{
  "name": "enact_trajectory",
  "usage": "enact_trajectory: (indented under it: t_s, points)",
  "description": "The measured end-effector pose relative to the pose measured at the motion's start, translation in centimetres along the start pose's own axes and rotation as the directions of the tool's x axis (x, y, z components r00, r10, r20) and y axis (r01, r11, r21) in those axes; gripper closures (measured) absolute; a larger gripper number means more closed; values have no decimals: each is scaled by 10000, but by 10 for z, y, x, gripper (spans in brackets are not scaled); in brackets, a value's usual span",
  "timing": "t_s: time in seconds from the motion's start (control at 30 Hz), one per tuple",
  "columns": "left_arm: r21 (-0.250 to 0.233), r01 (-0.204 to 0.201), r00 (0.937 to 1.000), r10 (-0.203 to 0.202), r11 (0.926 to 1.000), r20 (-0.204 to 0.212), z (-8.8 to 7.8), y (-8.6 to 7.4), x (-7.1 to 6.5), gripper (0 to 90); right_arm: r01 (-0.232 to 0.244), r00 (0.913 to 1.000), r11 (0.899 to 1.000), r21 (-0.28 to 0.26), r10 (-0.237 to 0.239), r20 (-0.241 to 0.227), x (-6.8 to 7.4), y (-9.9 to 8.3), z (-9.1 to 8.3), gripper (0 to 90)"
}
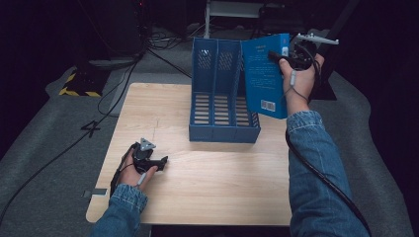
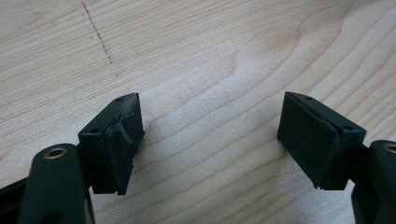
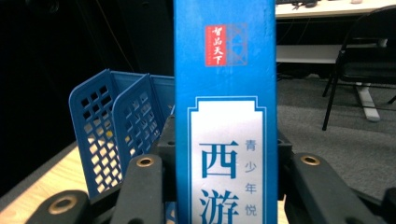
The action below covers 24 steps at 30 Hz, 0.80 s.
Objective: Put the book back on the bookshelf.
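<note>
Resting on the wooden table (image 1: 207, 187), the left gripper (image 1: 159, 162) gapes wide, holding nothing. Farther back, the right gripper (image 1: 274, 56) clamps a blue book (image 1: 264, 74) upright, raised beside the blue file rack (image 1: 217, 106).

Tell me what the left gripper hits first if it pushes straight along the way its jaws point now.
Most likely the bare wooden table. The left gripper has open jaws with nothing between them, aimed down at the tabletop just ahead; the high view shows it low at the table's near left. Exact contact point is unclear.
</note>
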<state>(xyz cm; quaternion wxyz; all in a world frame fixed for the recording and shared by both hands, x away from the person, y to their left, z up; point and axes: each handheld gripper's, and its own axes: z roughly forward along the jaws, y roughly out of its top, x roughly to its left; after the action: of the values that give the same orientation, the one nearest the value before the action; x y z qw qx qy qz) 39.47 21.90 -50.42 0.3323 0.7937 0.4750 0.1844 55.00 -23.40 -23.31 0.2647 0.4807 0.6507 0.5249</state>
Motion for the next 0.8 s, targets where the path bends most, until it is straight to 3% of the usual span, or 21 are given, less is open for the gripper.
enact_trajectory:
  t_s: [0.07,0.33,0.8]
  points:
    - [5,-31,10000,31,10000,-7,0,0,0,226,-204,9998,9997,-126,205,46,1,2,4,617]
    - [0,-36,10000,36,10000,-9,0,0,0,226,-279,9995,9980,-567,287,134,10,2,18,616]
    - [4,11,10000,-11,10000,-2,0,0,0,226,-263,9996,9977,-632,258,-79,17,-16,41,612]
